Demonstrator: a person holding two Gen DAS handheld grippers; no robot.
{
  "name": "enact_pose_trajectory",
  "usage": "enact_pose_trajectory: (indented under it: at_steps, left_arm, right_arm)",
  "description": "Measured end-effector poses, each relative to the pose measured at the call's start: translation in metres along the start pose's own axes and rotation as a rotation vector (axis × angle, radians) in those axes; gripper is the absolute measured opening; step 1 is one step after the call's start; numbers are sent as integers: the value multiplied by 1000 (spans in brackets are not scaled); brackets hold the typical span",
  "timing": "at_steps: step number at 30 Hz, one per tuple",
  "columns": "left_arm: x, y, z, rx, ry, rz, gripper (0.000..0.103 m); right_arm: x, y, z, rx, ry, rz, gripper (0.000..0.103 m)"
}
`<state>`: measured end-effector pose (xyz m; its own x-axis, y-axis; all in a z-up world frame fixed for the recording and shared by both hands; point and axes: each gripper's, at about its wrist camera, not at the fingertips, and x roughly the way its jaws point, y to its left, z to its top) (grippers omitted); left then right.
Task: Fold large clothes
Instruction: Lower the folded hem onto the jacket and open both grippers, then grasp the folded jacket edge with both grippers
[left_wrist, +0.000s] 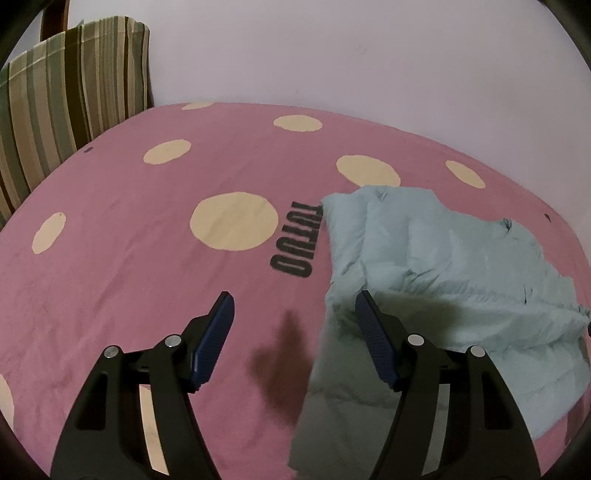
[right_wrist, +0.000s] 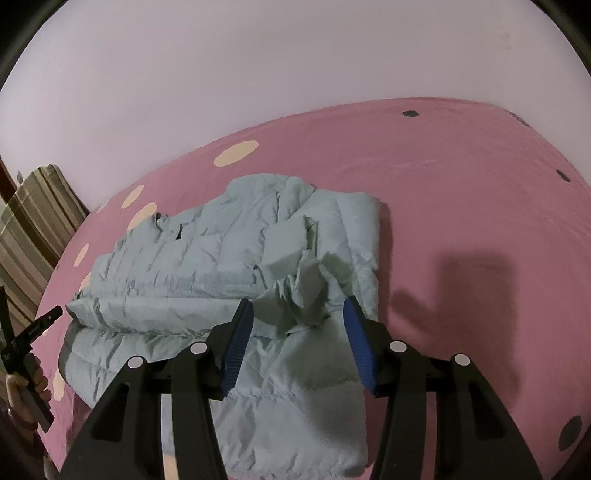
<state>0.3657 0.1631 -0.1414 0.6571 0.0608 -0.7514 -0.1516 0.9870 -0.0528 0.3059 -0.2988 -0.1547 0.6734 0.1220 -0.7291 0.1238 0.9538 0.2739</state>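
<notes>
Across the middle of the right wrist frame lies your pale blue puffer jacket (right_wrist: 229, 266), folded into a bundle on the pink spotted bedspread (right_wrist: 461, 192), with a crumpled flap of it bunched up just ahead of the fingertips. Your right gripper (right_wrist: 298, 314) hangs over its near edge with the jaws parted and nothing pinched; the fabric sits below and between the blue pads (right_wrist: 236, 343), not pressed by them. At the lower left edge of that frame, your hand (right_wrist: 26, 391) holds the other tool.

From the left wrist camera the jacket (left_wrist: 443, 258) fills the right half of the frame. Your left gripper (left_wrist: 293, 304) stands open, empty, mostly over bare bedspread (left_wrist: 129, 277), its right-hand finger over the jacket's edge. Black lettering (left_wrist: 295, 240) is printed beside the jacket. A striped pillow (left_wrist: 66, 96) leans at the upper left, against the pale wall (left_wrist: 369, 55).
</notes>
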Motion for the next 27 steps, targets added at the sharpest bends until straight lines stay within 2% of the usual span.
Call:
enact_pose_trajectory:
  at_steps: [7,13,14,16,17,18,22,24,27]
  left_arm:
    - [18,-22,0,95,30,-42,68]
    - [42,-36,6,123,78,-33,67]
    - [45,-36,7,128,86,-34,62]
    - [51,-38,6,137,109,-43,45]
    - [54,-39,6,140,127,-55,41]
    - [55,-41,4,145,134,-64,32]
    - [51,-50,1,190,115,-62,10]
    - [45,-52,0,195,100,-56,5]
    - [27,-51,0,199,52,-38,4]
  right_arm:
    - [23,13,6,-56,35,-8,51]
    - [42,13,9,-69,73,-15,51]
    - [46,14,8,-77,83,-19,51]
    - [50,15,6,-91,93,-34,46]
    - [52,15,5,-95,98,-35,35]
    - [55,16,3,-99,106,-37,28]
    - [53,16,-1,-93,93,-20,10]
    - [47,18,-2,-97,70,-24,6]
    - [30,20,-3,-99,23,-26,5]
